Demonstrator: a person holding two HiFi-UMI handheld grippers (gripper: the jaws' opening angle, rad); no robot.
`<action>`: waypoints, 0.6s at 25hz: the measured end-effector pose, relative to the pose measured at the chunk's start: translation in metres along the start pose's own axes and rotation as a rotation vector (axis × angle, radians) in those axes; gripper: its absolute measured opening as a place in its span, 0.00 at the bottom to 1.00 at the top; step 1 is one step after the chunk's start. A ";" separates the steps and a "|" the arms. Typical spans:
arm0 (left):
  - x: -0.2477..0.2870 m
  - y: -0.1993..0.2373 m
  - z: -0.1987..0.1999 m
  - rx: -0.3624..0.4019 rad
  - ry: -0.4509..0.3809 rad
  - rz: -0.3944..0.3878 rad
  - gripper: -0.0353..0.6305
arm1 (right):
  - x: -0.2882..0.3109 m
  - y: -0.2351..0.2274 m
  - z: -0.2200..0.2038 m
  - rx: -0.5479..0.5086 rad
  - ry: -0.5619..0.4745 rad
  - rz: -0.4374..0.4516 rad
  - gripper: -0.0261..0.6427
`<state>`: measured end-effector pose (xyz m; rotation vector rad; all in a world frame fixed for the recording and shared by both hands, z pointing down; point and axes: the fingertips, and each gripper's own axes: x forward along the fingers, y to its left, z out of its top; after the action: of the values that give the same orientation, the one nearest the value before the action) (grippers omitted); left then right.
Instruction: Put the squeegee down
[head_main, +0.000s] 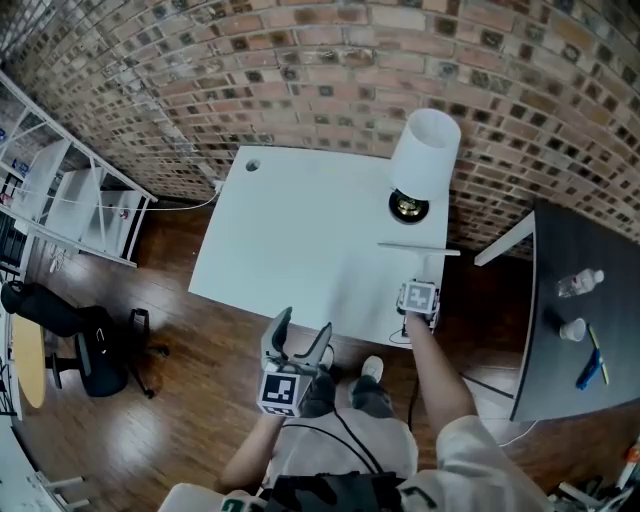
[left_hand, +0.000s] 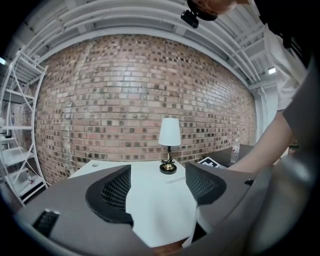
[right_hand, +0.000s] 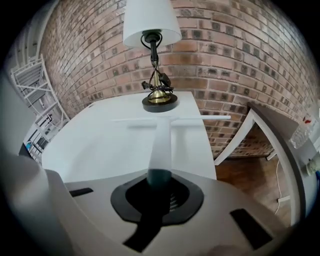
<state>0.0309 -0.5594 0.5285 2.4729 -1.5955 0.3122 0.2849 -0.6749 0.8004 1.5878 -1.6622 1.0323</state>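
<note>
A white T-shaped squeegee (head_main: 420, 250) points its blade (right_hand: 170, 119) at the lamp, low over the right side of the white table (head_main: 290, 240), with a faint shadow just under it. My right gripper (head_main: 420, 288) is shut on the dark end of its handle (right_hand: 161, 150), near the table's front right corner. The jaws close around the handle in the right gripper view (right_hand: 159, 187). My left gripper (head_main: 300, 342) hangs open and holds nothing, off the table's front edge over the wooden floor. Between its spread fingers (left_hand: 157, 192) only the tabletop shows.
A lamp with a white shade (head_main: 425, 155) and a dark round base (right_hand: 159, 102) stands at the table's far right. A dark side table (head_main: 580, 300) at the right holds a bottle, a cup and a blue pen. A black office chair (head_main: 95, 345) and white shelving (head_main: 60, 200) stand left. A brick wall runs behind.
</note>
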 end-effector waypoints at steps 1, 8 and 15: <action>0.001 0.004 0.000 -0.005 0.003 0.000 0.56 | 0.001 0.008 -0.005 0.034 0.025 0.033 0.09; 0.012 0.016 0.009 -0.018 -0.019 -0.042 0.56 | -0.015 0.008 0.018 0.006 -0.103 0.028 0.47; 0.030 0.012 0.033 0.058 -0.079 -0.113 0.56 | -0.145 0.032 0.088 -0.039 -0.546 0.181 0.48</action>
<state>0.0348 -0.5994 0.5057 2.6378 -1.4882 0.2498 0.2741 -0.6762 0.6285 1.8260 -2.2030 0.6723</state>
